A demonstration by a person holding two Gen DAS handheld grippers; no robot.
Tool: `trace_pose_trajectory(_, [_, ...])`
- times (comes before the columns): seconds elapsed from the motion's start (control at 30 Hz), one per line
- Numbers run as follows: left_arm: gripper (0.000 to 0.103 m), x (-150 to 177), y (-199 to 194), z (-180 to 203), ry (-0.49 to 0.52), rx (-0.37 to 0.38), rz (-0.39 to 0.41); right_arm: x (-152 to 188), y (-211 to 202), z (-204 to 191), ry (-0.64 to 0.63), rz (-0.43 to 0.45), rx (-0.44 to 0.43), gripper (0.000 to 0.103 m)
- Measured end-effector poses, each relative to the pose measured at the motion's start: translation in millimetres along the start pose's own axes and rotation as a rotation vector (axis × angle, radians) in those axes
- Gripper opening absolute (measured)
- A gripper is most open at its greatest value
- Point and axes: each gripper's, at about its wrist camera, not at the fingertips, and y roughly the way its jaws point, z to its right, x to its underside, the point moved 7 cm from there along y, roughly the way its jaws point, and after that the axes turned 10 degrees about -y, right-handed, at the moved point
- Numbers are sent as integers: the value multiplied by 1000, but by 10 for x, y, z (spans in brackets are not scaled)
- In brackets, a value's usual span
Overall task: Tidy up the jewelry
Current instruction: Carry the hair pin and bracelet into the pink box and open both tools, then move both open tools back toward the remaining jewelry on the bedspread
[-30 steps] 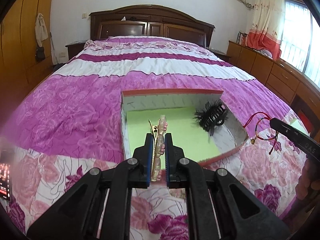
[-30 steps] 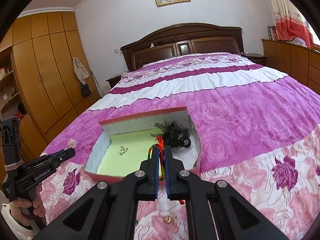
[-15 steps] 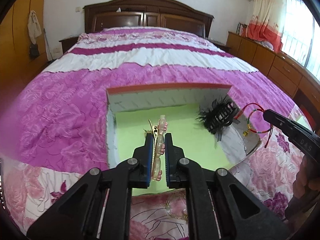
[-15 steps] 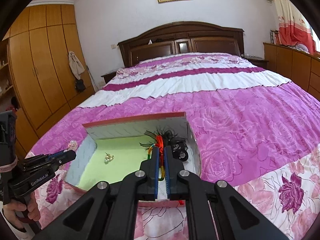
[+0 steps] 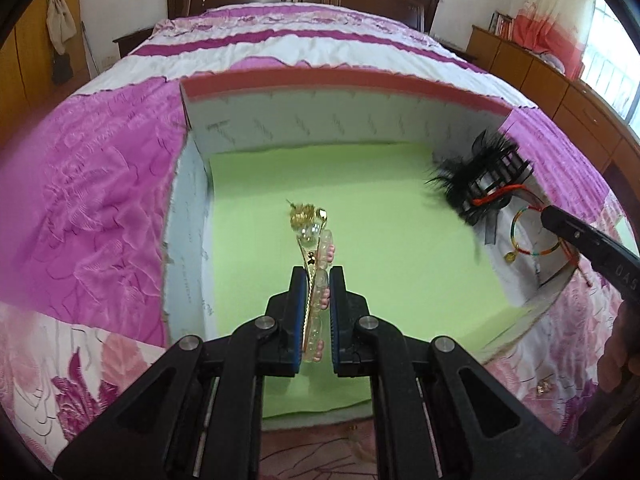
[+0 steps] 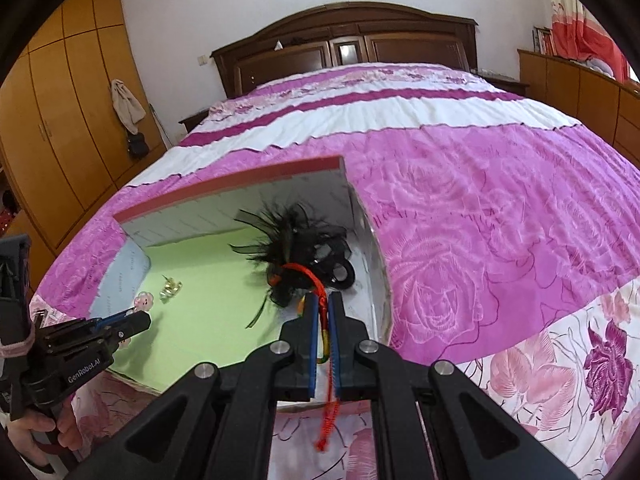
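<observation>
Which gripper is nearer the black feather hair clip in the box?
Right. The right gripper, shut on a cord bracelet, sits right beside the black feather hair clip; the left gripper, holding a clear hairpin, is over the box's middle.

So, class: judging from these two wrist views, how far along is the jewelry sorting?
Done: a black feathered hair clip lies in the box.
In hand: the left gripper clamps a hair clip; the right gripper clamps a colourful bracelet.
Left: releasing both; a small gold piece lies on the bedspread.
</observation>
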Motion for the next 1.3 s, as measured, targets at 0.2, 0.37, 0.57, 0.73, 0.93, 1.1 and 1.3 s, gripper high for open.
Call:
trace_pose_trajectory(0.2, [3,23,46,51,28,-27,-3,49,70,29,7,-12,5,7])
trace_pose_trajectory(0.37, [6,11,33,62,24,-23,4,45,75,37,16,-11,5,8])
trace_pose_trajectory(0.57, [19,6,-38,85,13,-2,25,30,3,17,23,13,-17,29])
trace_pose_trajectory(0.73, [29,8,-161,95,8,-4,61,15,-132,-6,23,47,-22,41])
trace_pose_trajectory(0.93, [36,-23,-352,67,-16,14,125,-20,-332,-40,27,107,-31,52])
trace_pose_trajectory(1.1, [38,-31,-516,84,-22,40,169,-30,-489,-81,16,146,-28,56])
trace_pose_trajectory(1.3, [39,-20,-735,95,-34,64,223,-7,-697,-153,6,183,-29,61])
